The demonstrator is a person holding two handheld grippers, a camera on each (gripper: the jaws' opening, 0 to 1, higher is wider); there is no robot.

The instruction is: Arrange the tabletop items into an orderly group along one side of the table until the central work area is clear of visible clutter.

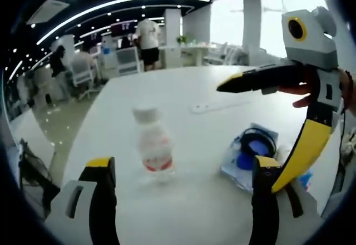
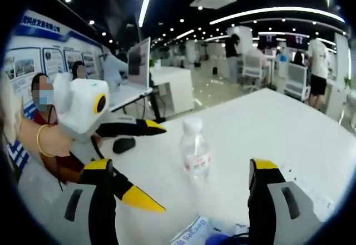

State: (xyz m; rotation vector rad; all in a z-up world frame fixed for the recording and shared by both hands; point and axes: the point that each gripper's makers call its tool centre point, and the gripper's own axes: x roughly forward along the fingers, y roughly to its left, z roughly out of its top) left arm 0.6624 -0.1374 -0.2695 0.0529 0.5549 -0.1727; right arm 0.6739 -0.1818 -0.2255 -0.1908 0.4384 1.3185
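Yellow-tipped jaws of two hand-held grippers face a small plastic bottle on a white table.

Spread wide and holding nothing, the left gripper (image 1: 181,170) frames the upright bottle (image 1: 152,145) standing on the table (image 1: 183,89), a clear packet with a blue item (image 1: 253,150) just beside it. Likewise spread and empty, the right gripper (image 2: 183,170) faces the bottle (image 2: 195,149) from the opposite side.

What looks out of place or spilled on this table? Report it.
Nothing is spilled or damaged. The small plastic bottle stands upright and capped, alone in the middle of the white table. The packet with a blue round item lies flat nearby, loose rather than grouped. Both claws, left and right, are open and empty.
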